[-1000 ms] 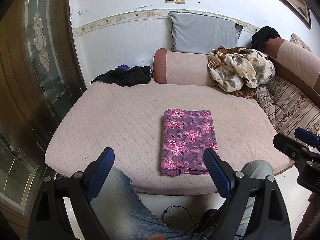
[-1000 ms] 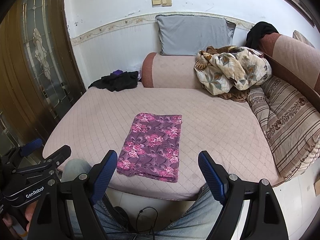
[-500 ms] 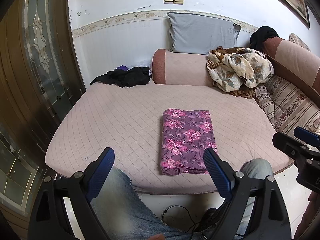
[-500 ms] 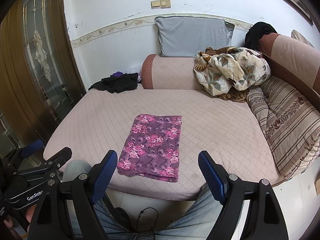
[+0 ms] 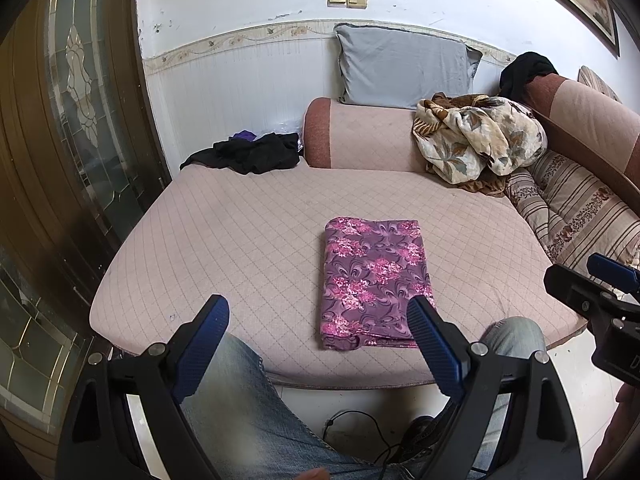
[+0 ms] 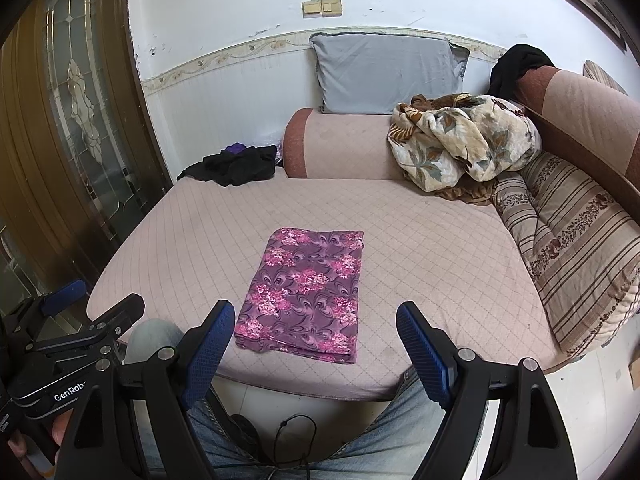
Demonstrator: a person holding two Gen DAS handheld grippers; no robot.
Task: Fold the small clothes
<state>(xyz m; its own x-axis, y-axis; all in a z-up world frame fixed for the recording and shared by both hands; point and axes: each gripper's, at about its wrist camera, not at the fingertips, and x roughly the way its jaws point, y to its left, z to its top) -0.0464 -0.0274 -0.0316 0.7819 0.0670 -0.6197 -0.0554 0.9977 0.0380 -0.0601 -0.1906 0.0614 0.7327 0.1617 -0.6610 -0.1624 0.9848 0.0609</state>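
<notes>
The cloth [image 5: 374, 282] was seen folded into a neat rectangle near the front edge of the sofa seat [image 5: 240, 232], touched by neither gripper. The left gripper [image 5: 318, 330] and the right gripper [image 6: 316, 330] were held above the knees, jaws spread wide, nothing between them. If another fold were attempted, the layers could be dragged askew by a pinch on the top layer alone, or the cloth could be slid off the near edge. The left gripper's body and lettering were shown only in the right view; the right gripper's side was caught only in the left view.
</notes>
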